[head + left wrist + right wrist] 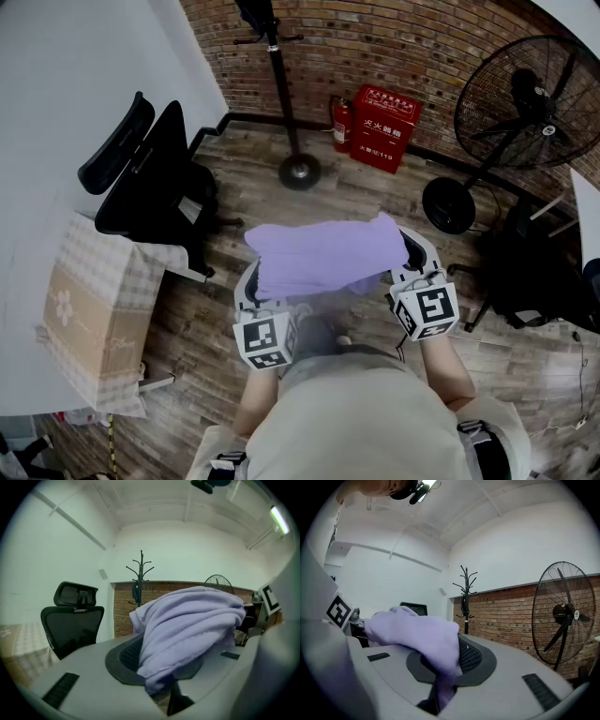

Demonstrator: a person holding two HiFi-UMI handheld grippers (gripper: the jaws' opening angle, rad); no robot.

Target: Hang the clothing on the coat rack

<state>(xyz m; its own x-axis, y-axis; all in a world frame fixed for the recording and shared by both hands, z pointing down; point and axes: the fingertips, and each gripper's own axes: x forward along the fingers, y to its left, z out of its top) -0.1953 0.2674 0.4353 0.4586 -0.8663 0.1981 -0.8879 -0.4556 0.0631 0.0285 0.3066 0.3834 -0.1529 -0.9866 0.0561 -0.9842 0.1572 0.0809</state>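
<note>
A lavender garment (323, 255) is stretched flat between my two grippers, in front of the person's body. My left gripper (255, 283) is shut on its left end, and the cloth (187, 630) bunches out of the closed jaws in the left gripper view. On the right end my right gripper (412, 257) is shut too, with a fold of the garment (422, 639) pinched between its pads. The black coat rack (281, 84) stands ahead by the brick wall on a round base, with a dark item hanging near its top. It also shows as the coat rack (140, 578) and the coat rack (466, 597) in the gripper views.
A black office chair (150, 178) stands at the left beside a white wall. A cardboard box (94, 319) under checked cloth sits lower left. A red extinguisher cabinet (384, 127) and an extinguisher (342, 125) are near the rack. A large floor fan (516, 103) stands at the right.
</note>
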